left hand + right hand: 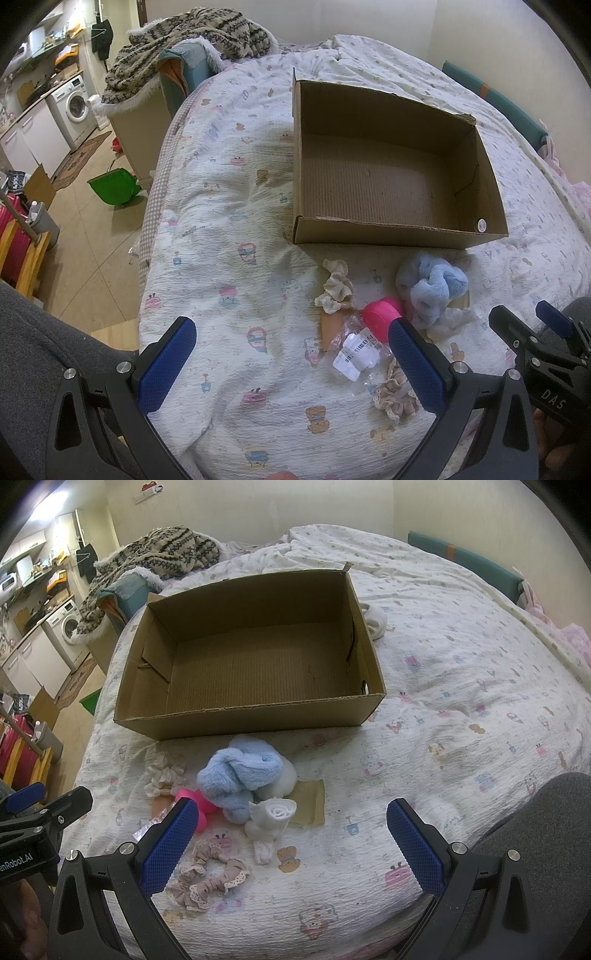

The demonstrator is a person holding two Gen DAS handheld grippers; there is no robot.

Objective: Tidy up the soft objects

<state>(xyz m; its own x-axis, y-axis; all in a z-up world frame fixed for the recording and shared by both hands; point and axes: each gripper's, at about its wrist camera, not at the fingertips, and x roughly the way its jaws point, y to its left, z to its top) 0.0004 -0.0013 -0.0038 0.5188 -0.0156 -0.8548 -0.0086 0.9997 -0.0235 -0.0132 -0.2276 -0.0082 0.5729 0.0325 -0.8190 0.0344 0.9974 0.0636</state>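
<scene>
An empty cardboard box (391,232) (258,720) sits on the bed. In front of it lie a fluffy blue scrunchie (432,284) (240,775), a cream scrunchie (334,288) (164,775), a beige lace scrunchie (395,395) (210,875), a rolled white sock (271,821), a pink round object (380,317) (195,806) and a clear labelled bag (356,350). My left gripper (291,350) is open and empty, left of the pile. My right gripper (291,830) is open and empty, just above the pile's near side; it also shows in the left wrist view (524,321).
A printed quilt (461,686) covers the bed. A white soft item (376,622) lies right of the box. A patterned blanket (184,44) is heaped at the bed's far left. The floor on the left holds a green bin (112,184) and a washing machine (74,105).
</scene>
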